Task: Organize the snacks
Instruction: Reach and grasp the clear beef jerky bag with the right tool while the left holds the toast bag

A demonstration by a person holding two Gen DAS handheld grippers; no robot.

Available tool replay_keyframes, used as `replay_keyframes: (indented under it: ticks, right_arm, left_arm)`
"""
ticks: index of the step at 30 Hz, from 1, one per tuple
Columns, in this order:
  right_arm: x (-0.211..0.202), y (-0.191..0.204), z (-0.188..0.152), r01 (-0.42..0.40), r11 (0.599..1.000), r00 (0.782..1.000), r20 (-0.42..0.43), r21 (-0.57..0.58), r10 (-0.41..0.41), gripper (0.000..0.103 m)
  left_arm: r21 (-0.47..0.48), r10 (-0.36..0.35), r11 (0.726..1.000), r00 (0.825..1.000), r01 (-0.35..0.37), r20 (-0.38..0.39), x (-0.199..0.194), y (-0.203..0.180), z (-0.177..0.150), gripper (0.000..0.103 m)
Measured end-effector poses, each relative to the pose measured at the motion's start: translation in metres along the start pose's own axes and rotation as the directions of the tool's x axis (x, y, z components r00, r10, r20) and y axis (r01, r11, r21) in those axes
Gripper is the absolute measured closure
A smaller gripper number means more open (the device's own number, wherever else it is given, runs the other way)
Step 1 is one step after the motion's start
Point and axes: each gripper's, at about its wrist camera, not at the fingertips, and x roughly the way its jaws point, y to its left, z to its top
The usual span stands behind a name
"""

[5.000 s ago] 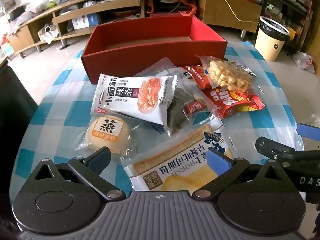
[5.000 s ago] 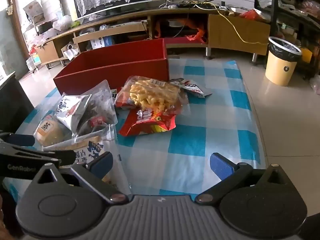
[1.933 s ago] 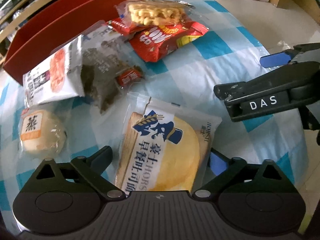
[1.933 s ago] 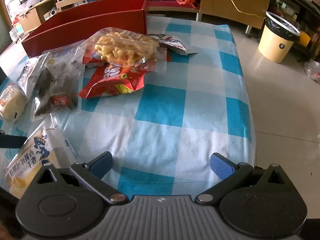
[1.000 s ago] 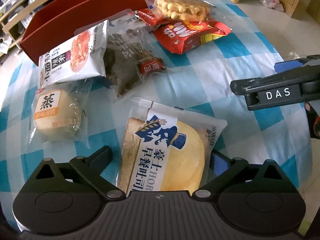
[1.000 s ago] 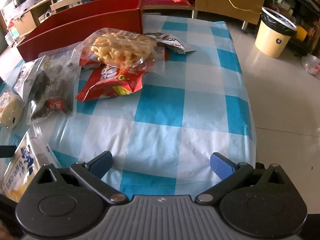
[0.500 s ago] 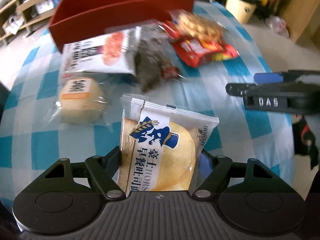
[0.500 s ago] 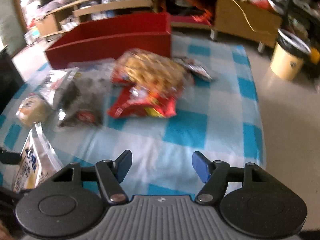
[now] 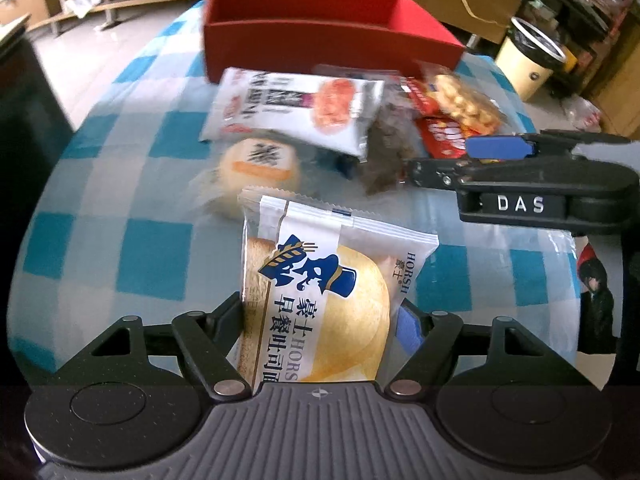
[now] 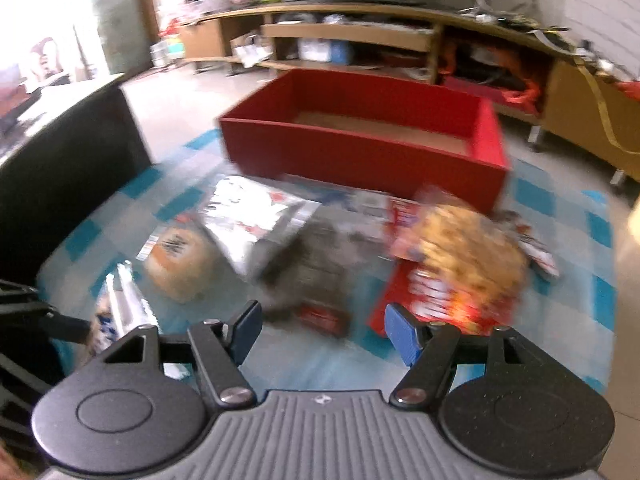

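Observation:
My left gripper grips a toast packet, white with a blue logo, and holds it clear of the checked tablecloth. Its jaws are still closing on the packet. My right gripper is part-way open with nothing between its blue pads. It hovers over the snack pile and reaches in from the right in the left wrist view. The pile holds a white packet, a round bun, a dark packet, a red packet and a clear bag of yellow crisps. An open red box stands behind them.
A cream bin stands on the floor to the right of the table. Something tall and black stands at the table's left side. Wooden shelving runs along the back wall. The table drops off to bare floor on the right.
The left jaws closed on the toast packet and lifted it off the cloth. The right jaws narrowed from wide open, and that gripper rose and swung towards the snack pile and red box.

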Motion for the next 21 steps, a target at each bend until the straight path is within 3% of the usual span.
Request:
replay_keyframes:
  ticks: [7, 13, 16, 21]
  right_arm:
    - [0.032, 0.036, 0.037, -0.189, 0.980, 0.979, -0.063, 0.060, 0.193, 0.035]
    - [0.063, 0.073, 0.055, -0.186, 0.980, 0.974, -0.144, -0.073, 0.174, 0.025]
    - [0.072, 0.078, 0.061, -0.223, 0.971, 0.959, -0.197, -0.080, 0.204, 0.021]
    - [0.085, 0.088, 0.059, -0.202, 0.972, 0.955, -0.246, -0.121, 0.168, 0.015]
  left_arm:
    - [-0.064, -0.006, 0.998, 1.000, 0.006, -0.001, -0.001, 0.015, -0.001, 0.023]
    - [-0.072, -0.028, 0.997, 1.000, 0.028, 0.004, -0.003, 0.018, -0.004, 0.023]
    - [-0.080, -0.039, 0.996, 0.999, 0.038, -0.006, 0.000, 0.020, -0.004, 0.023]
    - [-0.078, -0.040, 0.996, 0.999, 0.040, -0.008, 0.002, 0.020, -0.002, 0.023]
